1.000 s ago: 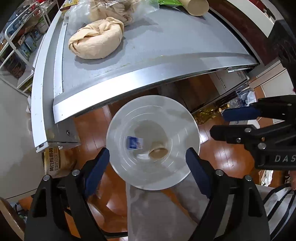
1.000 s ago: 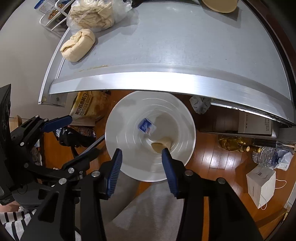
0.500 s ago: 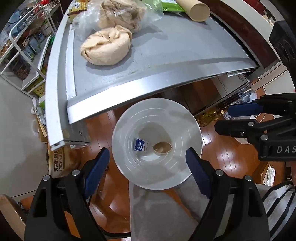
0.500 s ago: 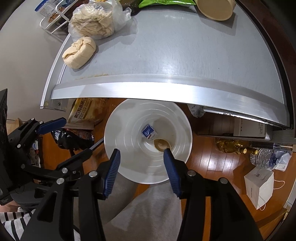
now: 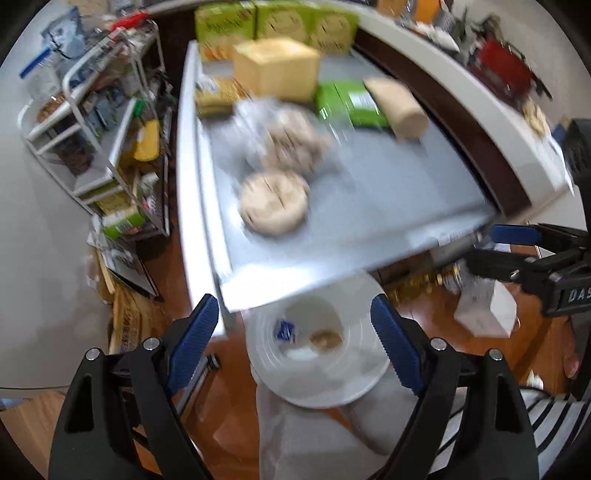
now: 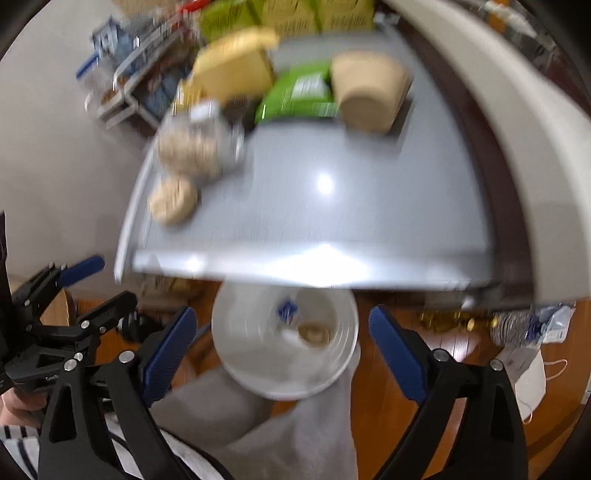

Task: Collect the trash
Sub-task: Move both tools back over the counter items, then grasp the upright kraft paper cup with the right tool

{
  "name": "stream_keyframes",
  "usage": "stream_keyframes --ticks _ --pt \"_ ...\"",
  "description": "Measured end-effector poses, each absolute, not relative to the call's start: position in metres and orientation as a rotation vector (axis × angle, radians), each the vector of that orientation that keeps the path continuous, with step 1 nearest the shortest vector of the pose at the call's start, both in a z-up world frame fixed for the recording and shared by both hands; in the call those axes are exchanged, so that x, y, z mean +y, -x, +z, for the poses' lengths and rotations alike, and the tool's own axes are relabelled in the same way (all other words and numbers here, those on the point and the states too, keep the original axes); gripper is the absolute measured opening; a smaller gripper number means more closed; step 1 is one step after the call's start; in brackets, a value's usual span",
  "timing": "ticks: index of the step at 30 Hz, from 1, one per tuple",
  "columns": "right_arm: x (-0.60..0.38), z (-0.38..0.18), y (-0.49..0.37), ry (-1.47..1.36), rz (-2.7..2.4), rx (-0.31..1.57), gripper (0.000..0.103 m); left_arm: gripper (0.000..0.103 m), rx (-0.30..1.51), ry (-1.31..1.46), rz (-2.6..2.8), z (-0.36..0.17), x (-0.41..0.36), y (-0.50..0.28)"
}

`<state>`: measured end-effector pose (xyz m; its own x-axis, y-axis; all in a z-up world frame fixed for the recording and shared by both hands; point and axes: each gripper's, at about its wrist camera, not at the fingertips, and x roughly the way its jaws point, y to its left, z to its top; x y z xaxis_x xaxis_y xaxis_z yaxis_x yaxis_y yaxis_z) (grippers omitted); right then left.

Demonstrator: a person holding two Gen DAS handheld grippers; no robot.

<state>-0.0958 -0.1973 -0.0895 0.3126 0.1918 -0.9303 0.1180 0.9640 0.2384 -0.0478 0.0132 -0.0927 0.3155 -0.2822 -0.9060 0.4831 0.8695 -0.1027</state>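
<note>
A white round bin (image 5: 325,384) sits low below the table edge, seen also in the right wrist view (image 6: 258,362). Inside lie a small blue wrapper (image 5: 284,329) and a brown crumpled piece (image 5: 325,338). On the grey table (image 5: 388,206) lie a tan paper wad (image 5: 274,202), a clear bag of crumpled paper (image 5: 291,142), a green packet (image 5: 349,103) and a brown paper cup on its side (image 5: 400,109). My left gripper (image 5: 293,338) is open and empty above the bin. My right gripper (image 6: 282,341) is open and empty above the bin too. Both views are blurred.
A yellow box (image 5: 275,68) and green cartons (image 5: 273,20) stand at the table's back. A wire rack (image 5: 92,140) of goods stands at the left. Bottles (image 6: 524,325) and a white box (image 5: 484,308) lie on the wooden floor.
Both grippers have pulled back and tilted up, so more of the table shows and the bin looks smaller. The right gripper's fingers have spread wider.
</note>
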Motion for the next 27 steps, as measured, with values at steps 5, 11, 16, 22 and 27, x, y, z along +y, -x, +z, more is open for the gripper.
stream_keyframes --ticks 5,11,16,22,27 --pt "-0.213 -0.065 0.073 -0.261 0.036 1.133 0.099 0.086 1.042 -0.230 -0.462 -0.077 0.014 0.026" --pt "-0.232 -0.059 0.027 -0.284 -0.048 1.118 0.099 0.086 1.019 -0.145 -0.445 -0.064 0.004 -0.006" --pt "-0.239 -0.067 -0.018 -0.243 -0.105 1.111 0.099 0.086 1.002 -0.162 -0.439 -0.065 -0.013 -0.026" --pt "-0.250 -0.090 -0.069 -0.235 -0.177 1.182 0.098 0.086 1.009 -0.210 -0.447 -0.075 -0.030 -0.040" --pt "-0.263 -0.110 -0.096 -0.297 -0.182 1.217 0.098 0.086 1.013 -0.194 -0.456 -0.076 -0.033 -0.049"
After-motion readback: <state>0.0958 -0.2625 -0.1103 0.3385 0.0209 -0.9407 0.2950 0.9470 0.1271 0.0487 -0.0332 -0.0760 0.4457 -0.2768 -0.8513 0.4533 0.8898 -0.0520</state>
